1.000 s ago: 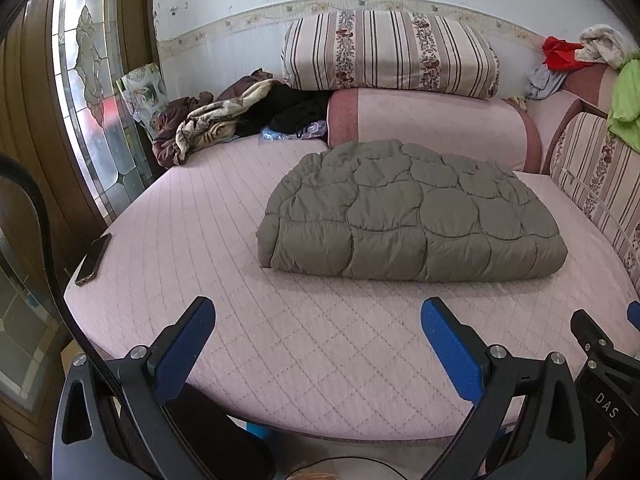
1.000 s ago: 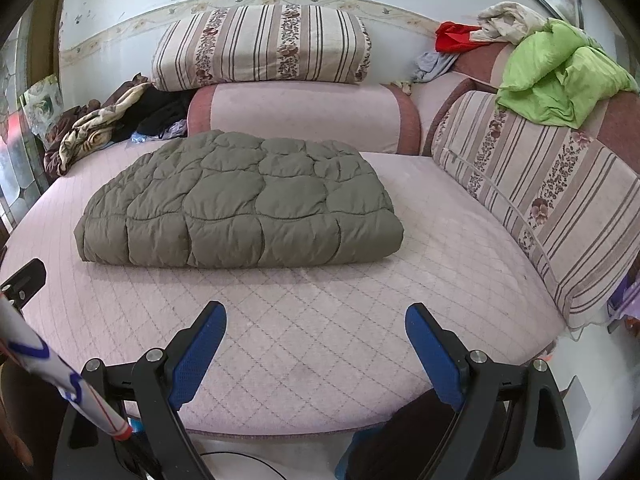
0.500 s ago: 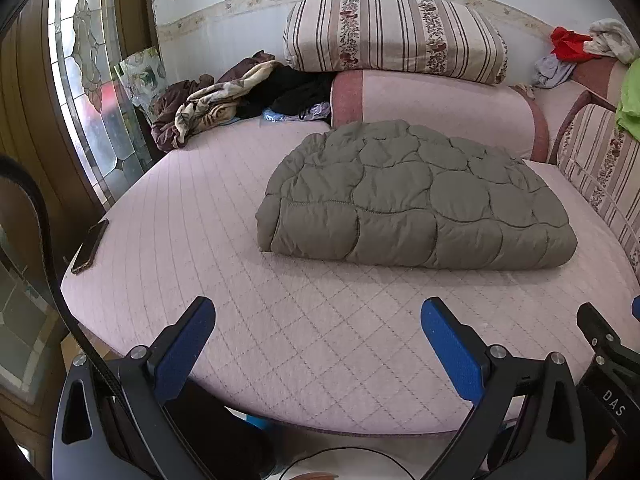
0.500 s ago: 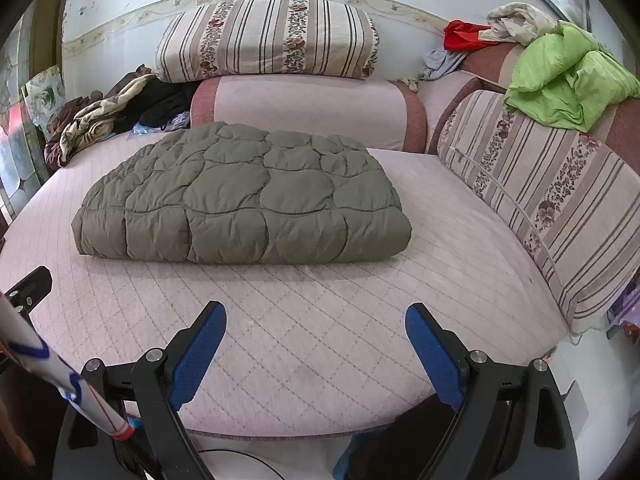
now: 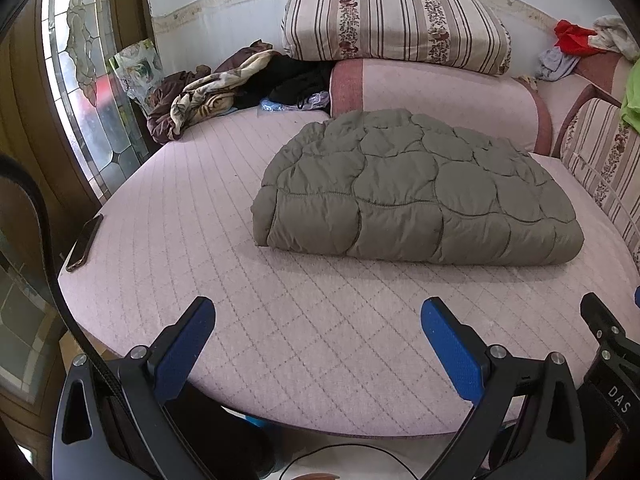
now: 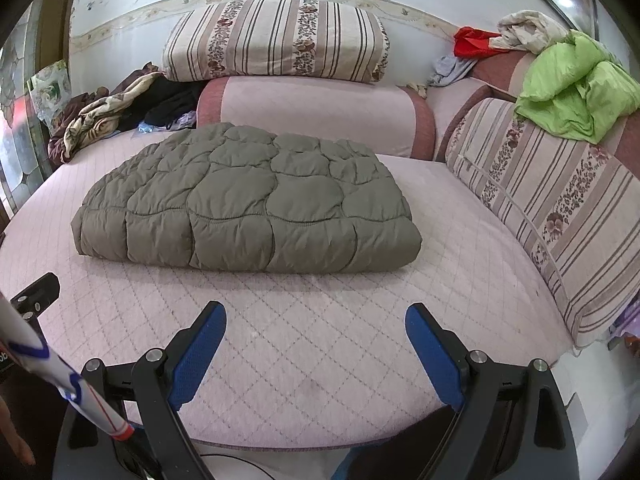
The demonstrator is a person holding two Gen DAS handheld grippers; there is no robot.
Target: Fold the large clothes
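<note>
Folded quilted jacket (image 5: 416,188) (image 6: 248,204), olive-grey, puffy: lies flat in a thick rectangular bundle on the middle of the round pink bed (image 5: 200,216) (image 6: 320,344), its folded edge facing the near rim, its far edge close to the pink bolster (image 5: 436,96) (image 6: 316,116).

Left gripper (image 5: 316,344): hovers above the near edge of the bed, blue pads (image 5: 182,354) spread wide, nothing between them, well apart from the jacket.

Right gripper (image 6: 316,350): likewise over the near rim, blue pads (image 6: 434,364) splayed and unloaded, short of the bundle.

Striped floral pillow (image 5: 396,24) (image 6: 276,40): rests on top of the bolster against the wall.

Second striped cushion (image 6: 552,208): leans along the right side of the bed.

Heap of brown, cream and black clothes (image 5: 224,88) (image 6: 120,112): piled at the far left of the bed, beside the bolster.

Lime-green garment (image 6: 576,88): crumpled on the backrest above the right cushion; a red cloth (image 6: 472,46) and a pale one (image 6: 524,30) behind it.

Dark phone (image 5: 84,242): at the left edge of the bed, near the stained-glass panel (image 5: 84,80).
</note>
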